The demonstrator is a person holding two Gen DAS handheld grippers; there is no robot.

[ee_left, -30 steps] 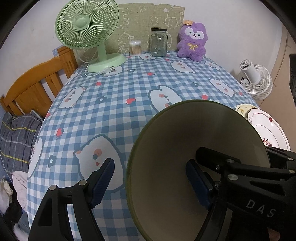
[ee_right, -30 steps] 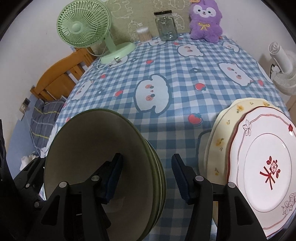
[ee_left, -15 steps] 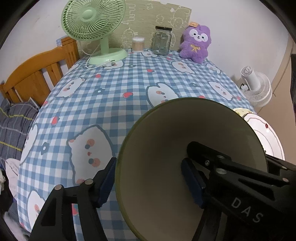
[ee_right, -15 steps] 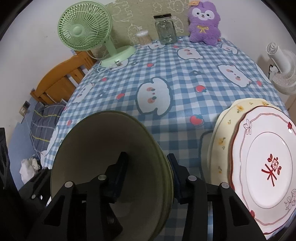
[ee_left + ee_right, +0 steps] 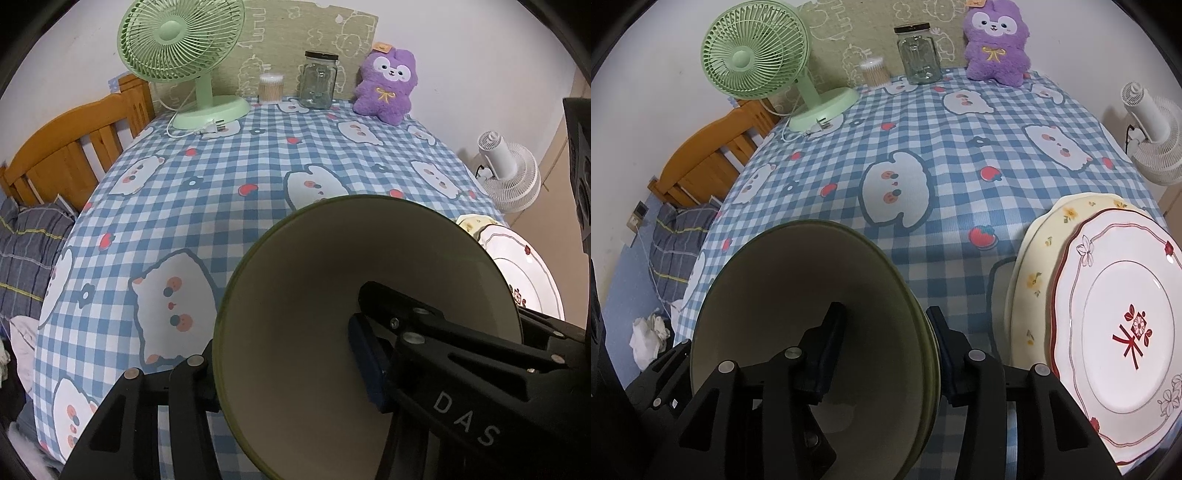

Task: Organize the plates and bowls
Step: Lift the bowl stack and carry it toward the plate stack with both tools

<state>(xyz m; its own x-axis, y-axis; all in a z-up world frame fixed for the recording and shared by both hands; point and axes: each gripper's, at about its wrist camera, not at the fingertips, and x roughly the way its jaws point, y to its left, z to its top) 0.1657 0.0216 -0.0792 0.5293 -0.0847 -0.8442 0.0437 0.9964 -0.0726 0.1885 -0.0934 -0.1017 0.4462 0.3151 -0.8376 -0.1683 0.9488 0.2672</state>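
The stack of green bowls (image 5: 812,332) is pinched at its rim by both grippers on the checked tablecloth (image 5: 960,155). The left gripper (image 5: 284,373) has just been closing on it, and the right gripper (image 5: 886,350) is pressed on the other side. Two plates (image 5: 1108,314) are stacked just beside it.

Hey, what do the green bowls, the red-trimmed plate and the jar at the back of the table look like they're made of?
Green bowls: likely glazed ceramic or melamine; smooth cream inside, olive rim, dull sheen.
Red-trimmed plate: probably glazed ceramic, possibly melamine; glossy white face, printed red motif, scalloped edge.
Jar: clear glass by the look, since the wall shows through it; dark lid, material unclear.
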